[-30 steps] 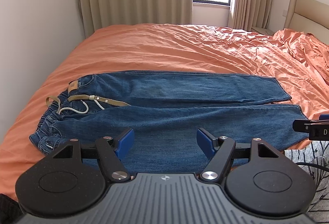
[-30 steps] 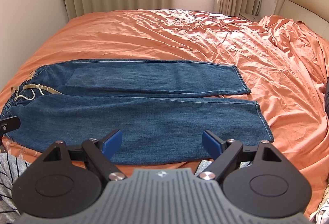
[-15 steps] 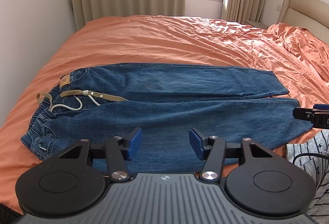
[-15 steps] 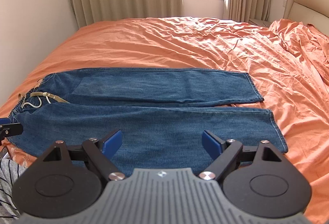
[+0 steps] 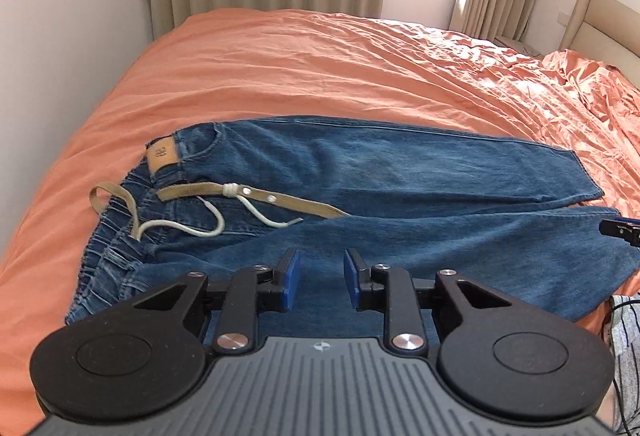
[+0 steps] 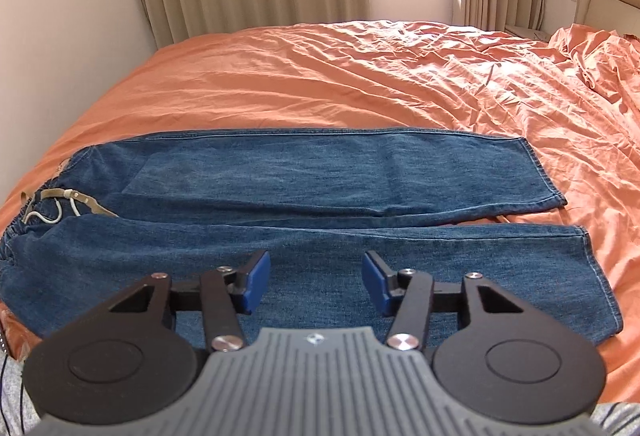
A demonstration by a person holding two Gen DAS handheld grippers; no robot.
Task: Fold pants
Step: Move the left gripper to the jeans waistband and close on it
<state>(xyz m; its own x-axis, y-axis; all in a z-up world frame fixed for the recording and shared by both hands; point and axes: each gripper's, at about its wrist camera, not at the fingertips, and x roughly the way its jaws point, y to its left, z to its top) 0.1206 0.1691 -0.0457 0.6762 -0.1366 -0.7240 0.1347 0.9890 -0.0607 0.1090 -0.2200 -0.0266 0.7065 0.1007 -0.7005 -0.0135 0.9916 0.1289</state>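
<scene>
2 sets of jaws have narrowed over the last second yet both remain released, holding nothing: your left gripper (image 5: 319, 278) more so than your right gripper (image 6: 315, 282). Both have dropped closer to the near leg of the pants (image 6: 304, 204), spread flat on the bed (image 6: 360, 76). You look set to pinch that near edge.

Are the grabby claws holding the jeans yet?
No, nothing is held. The left gripper and the right gripper are both open, hovering above the jeans spread out on the bed.
</scene>
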